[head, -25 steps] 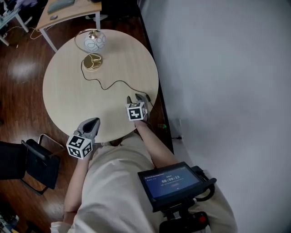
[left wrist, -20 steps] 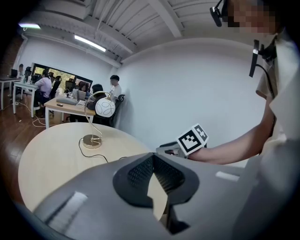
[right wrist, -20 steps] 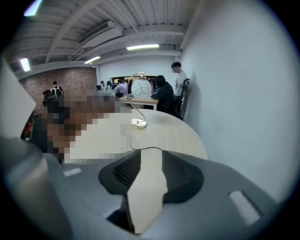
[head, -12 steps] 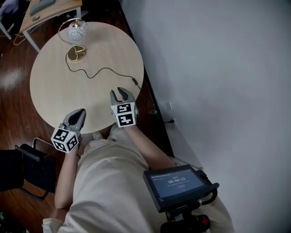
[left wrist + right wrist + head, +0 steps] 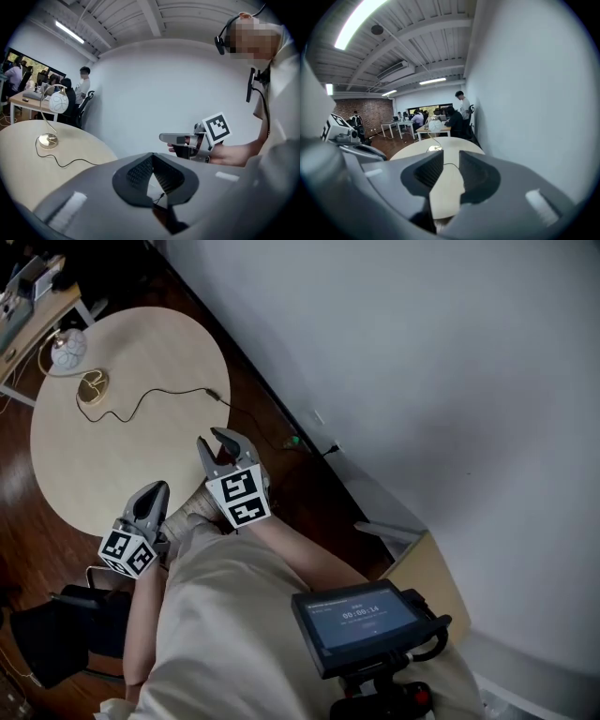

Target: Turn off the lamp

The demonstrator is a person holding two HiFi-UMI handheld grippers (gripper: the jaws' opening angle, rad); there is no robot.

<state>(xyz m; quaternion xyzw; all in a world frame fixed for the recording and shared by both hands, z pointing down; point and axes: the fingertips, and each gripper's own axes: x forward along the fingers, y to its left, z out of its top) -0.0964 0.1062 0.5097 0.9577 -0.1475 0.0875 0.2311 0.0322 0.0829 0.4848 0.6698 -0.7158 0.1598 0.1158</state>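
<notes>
Head view: lamp (image 5: 70, 351) parked at the far left rim of the round table (image 5: 141, 465), pale globe above a brass base, cord (image 5: 150, 395) trailing across the top to a small dark lump (image 5: 213, 394), likely the switch, near the right edge, then on over the rim toward the wall (image 5: 422, 352). Well apart from both tools. Low by the near rim, left gripper (image 5: 154, 493), jaws pressed together on nothing, seemingly just kept out of the way. Raised off the table's right side and close to the body, right gripper (image 5: 216, 440), jaws apart and narrowing, only bare tabletop showing through the gap, nothing between them. Probably backed off with the work at the cord over. Cannot tell from the globe whether lit or dark, hence only a guess at done or not. Against a second ago: right gripper then low over the lump at the table edge, now lifted and drawn back from it; left gripper likewise pulled away from the rim toward the lap; table and lamp slid to the picture's left through a turn of the head, with more wall in sight; lamp and cord themselves unmoved on the table.
</notes>
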